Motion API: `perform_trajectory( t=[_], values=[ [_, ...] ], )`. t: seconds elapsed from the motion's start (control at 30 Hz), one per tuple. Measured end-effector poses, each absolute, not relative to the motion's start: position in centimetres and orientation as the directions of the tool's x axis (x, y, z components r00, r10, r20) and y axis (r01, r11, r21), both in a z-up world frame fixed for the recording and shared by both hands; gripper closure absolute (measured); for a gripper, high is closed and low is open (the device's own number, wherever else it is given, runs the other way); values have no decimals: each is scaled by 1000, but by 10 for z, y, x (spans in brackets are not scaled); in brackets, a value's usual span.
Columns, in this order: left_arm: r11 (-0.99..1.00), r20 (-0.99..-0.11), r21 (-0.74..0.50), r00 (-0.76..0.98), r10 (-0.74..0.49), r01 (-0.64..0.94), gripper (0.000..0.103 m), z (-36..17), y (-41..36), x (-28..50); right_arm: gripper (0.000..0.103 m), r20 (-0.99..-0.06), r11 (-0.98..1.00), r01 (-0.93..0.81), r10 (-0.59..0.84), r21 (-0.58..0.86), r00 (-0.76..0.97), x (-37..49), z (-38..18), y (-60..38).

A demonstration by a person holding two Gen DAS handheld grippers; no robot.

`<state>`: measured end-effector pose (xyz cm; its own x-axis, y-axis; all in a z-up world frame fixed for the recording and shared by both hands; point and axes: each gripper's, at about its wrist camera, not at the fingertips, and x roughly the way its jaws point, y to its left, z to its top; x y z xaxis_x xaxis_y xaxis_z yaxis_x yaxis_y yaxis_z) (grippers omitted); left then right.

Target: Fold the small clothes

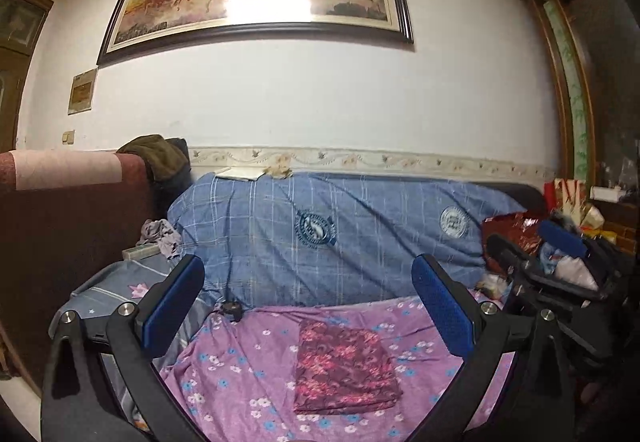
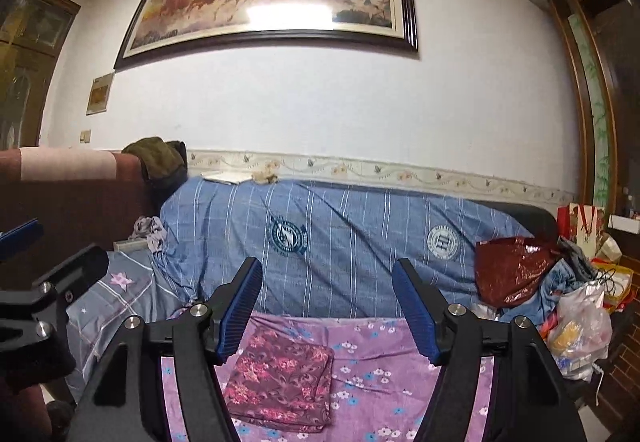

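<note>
A small maroon garment with pink flowers [image 1: 344, 370] lies folded into a flat rectangle on the purple flowered sheet [image 1: 248, 374]. It also shows in the right wrist view [image 2: 282, 382]. My left gripper [image 1: 308, 306] is open and empty, raised above and in front of the garment. My right gripper [image 2: 326, 310] is open and empty, held above the garment's right side. The right gripper shows at the right edge of the left wrist view [image 1: 532, 246], and the left gripper at the left edge of the right wrist view [image 2: 44, 254].
A blue striped cover [image 2: 340, 242] drapes the sofa back behind the sheet. A red plastic bag [image 2: 512, 270] and several bags and clothes [image 2: 580, 318] pile at the right. A grey checked cloth [image 2: 116, 294] and a crumpled garment [image 2: 150, 230] lie at the left beside a dark red armrest [image 2: 72, 194].
</note>
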<state>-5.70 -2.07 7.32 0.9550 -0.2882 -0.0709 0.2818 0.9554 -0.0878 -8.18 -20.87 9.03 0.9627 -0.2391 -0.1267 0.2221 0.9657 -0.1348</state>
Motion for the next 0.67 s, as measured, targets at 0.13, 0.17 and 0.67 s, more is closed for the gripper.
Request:
perform_trajectory(
  t=[0.13,0.17,0.67],
  values=[
    [946,-60,-116,948,-311,303,0,81,-20,-49,29,-113,961,232,-250,-148,962,-80,96,-208],
    [943,-61,-119,946,-318,309,0,82,-21,-45,29,-114,960,236,-254,-150,961,-79,96,-210],
    [952,-135,-77,943,-304,296,0,60,-58,33,29,-222,963,239,-262,-125,939,2,68,-244]
  ],
)
